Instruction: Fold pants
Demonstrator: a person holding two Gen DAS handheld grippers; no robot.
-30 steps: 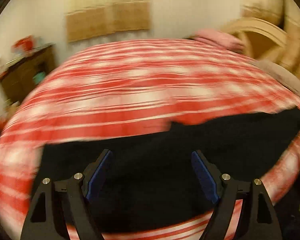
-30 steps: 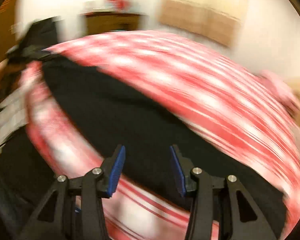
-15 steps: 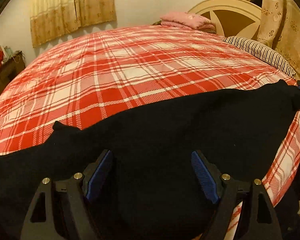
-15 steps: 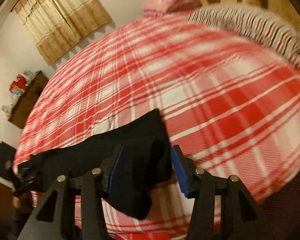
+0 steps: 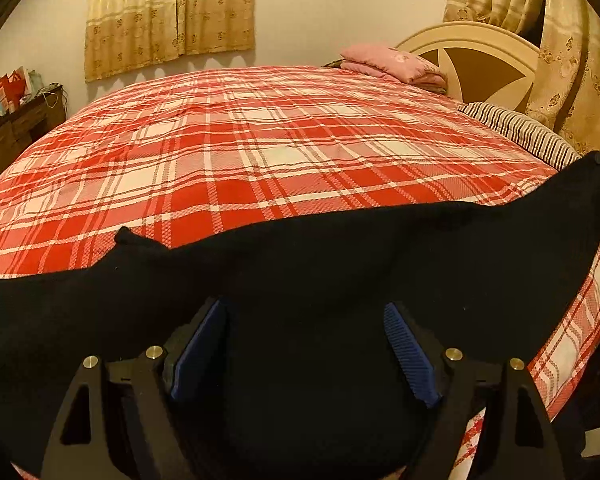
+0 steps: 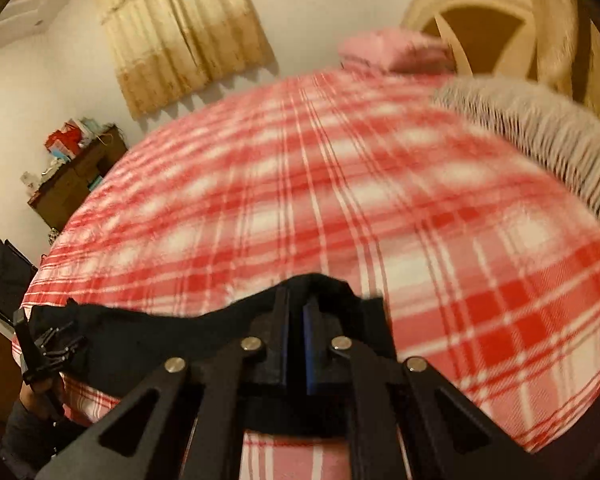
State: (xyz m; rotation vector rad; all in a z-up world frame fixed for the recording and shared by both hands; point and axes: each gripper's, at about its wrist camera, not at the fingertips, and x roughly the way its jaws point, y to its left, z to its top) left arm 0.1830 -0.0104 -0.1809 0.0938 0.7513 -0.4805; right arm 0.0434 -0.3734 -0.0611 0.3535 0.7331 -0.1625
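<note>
Gripping one end of the black fabric pants [image 6: 204, 332] on the red-white plaid bed [image 6: 380, 200], right claw [image 6: 296, 320] has just been closing & now pinches cloth at lower centre; left claw [image 5: 304, 344] gapes wide over the pants w/ nothing held; next prob: clamp left, then lift & fold.

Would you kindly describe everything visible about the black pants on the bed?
The black pants look like soft, matte, plain fabric, spread in a long band across the near edge of the red plaid bedspread. One end is pinched in the right gripper, whose jaws have just closed on a bunched fold. The left gripper hangs open over the middle. Seams and pockets cannot be made out.
</note>
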